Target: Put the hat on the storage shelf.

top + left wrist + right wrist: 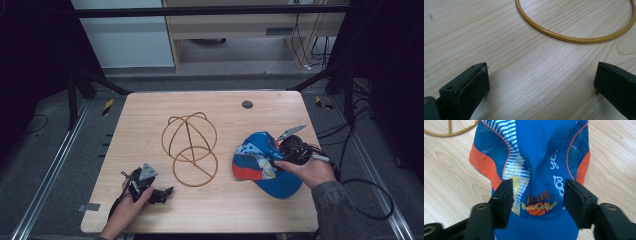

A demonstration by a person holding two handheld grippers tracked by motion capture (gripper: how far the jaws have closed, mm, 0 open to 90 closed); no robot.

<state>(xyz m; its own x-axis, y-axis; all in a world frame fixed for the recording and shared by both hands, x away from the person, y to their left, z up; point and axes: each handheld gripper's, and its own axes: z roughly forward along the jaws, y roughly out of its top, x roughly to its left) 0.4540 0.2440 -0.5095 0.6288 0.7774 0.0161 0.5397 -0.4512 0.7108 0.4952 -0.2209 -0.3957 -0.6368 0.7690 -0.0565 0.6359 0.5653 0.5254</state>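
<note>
Right gripper (537, 202) hangs half-open astride the blue cap (536, 157), gripping nothing; closing could bunch its crown. Left gripper (541, 87) gapes wide, empty, near the wire frame (190, 147).

The cap (534, 157) is bright blue, with orange panels at its left and right edges and thin orange piping along the seams. White stripes run down its upper left, white lettering sits at the right of centre, and a yellow and orange badge lies low in the middle of the right gripper view. The wire frame (190, 148) at the centre of the high view is golden yellow, a plain glossy colour with no pattern. The tabletop (150, 115) is pale wood with fine brown grain. The fingers (471, 87) are matt black.
</note>
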